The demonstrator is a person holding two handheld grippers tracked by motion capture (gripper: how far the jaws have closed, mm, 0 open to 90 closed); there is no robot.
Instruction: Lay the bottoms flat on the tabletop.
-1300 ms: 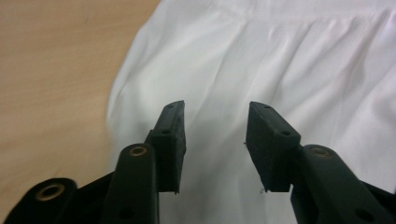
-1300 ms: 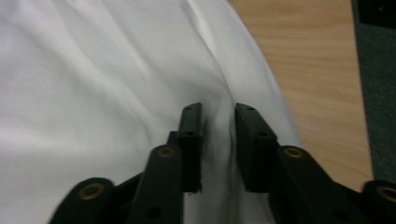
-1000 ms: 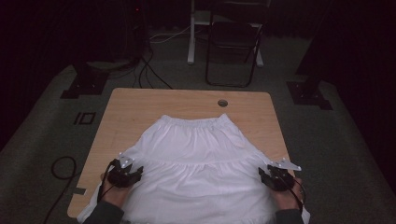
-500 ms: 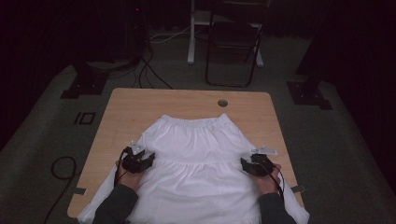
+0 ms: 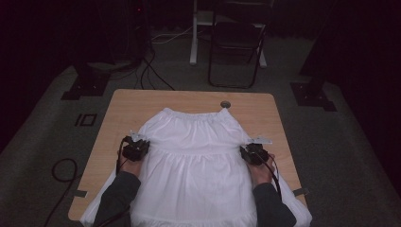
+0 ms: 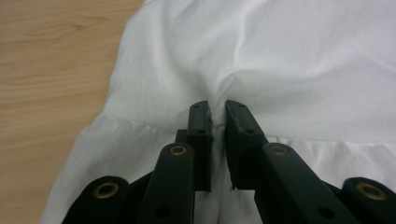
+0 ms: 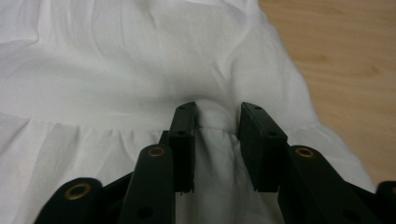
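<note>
A white tiered skirt [image 5: 198, 156] lies flat on the wooden table [image 5: 142, 101], waistband at the far side and hem hanging over the near edge. My left gripper [image 5: 137, 147] sits at the skirt's left edge on the tier seam. In the left gripper view its jaws [image 6: 218, 109] stand almost together, pinching a pucker of the skirt [image 6: 289, 60]. My right gripper [image 5: 253, 152] sits at the skirt's right edge on the same seam. In the right gripper view its jaws [image 7: 218, 112] stand apart, with a raised fold of the skirt [image 7: 116, 60] between them.
Bare wood [image 6: 51, 70] runs along the skirt's left side, and more wood [image 7: 345, 56] along its right. A round hole [image 5: 225, 104] lies in the table's far edge. A black chair [image 5: 236, 42], stand bases [image 5: 85, 85] and floor cables [image 5: 64, 170] surround the table.
Both grippers have moved forward from the hem corners along the skirt's sides to the tier seam. The hands have followed them up the table.
</note>
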